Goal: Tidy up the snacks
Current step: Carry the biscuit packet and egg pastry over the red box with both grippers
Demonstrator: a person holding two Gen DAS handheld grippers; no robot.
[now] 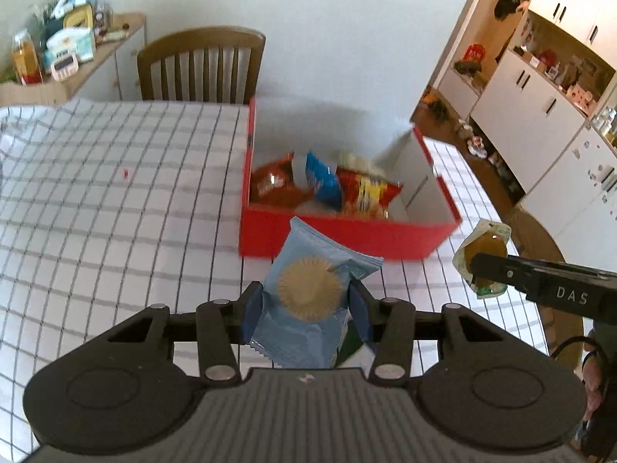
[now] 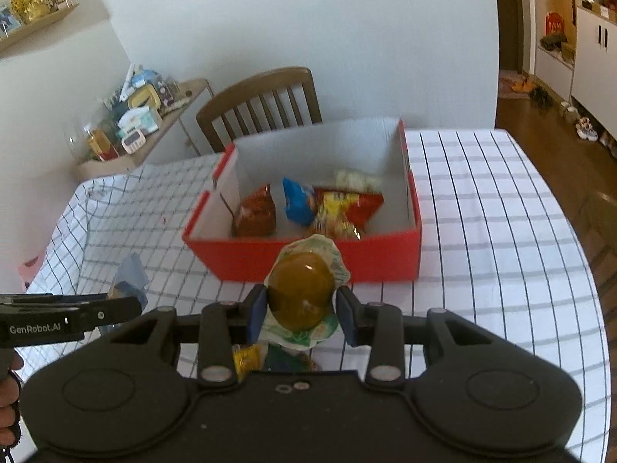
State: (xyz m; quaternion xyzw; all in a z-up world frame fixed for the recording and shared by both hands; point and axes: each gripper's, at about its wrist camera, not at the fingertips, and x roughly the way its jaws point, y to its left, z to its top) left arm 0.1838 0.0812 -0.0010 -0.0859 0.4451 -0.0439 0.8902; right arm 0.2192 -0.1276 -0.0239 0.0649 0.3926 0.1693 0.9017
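A red box with white inside walls stands on the checked tablecloth and holds several snack bags. My left gripper is shut on a light blue cookie packet, held just in front of the box's near wall. My right gripper is shut on a brown jelly cup with a white and green lid, also just before the red box. The right gripper with its cup shows at the right of the left wrist view. The left gripper with its packet shows at the left of the right wrist view.
A wooden chair stands behind the table. A side shelf with clutter is at the far left. More snack wrappers lie under my right gripper. White cabinets line the room at the right.
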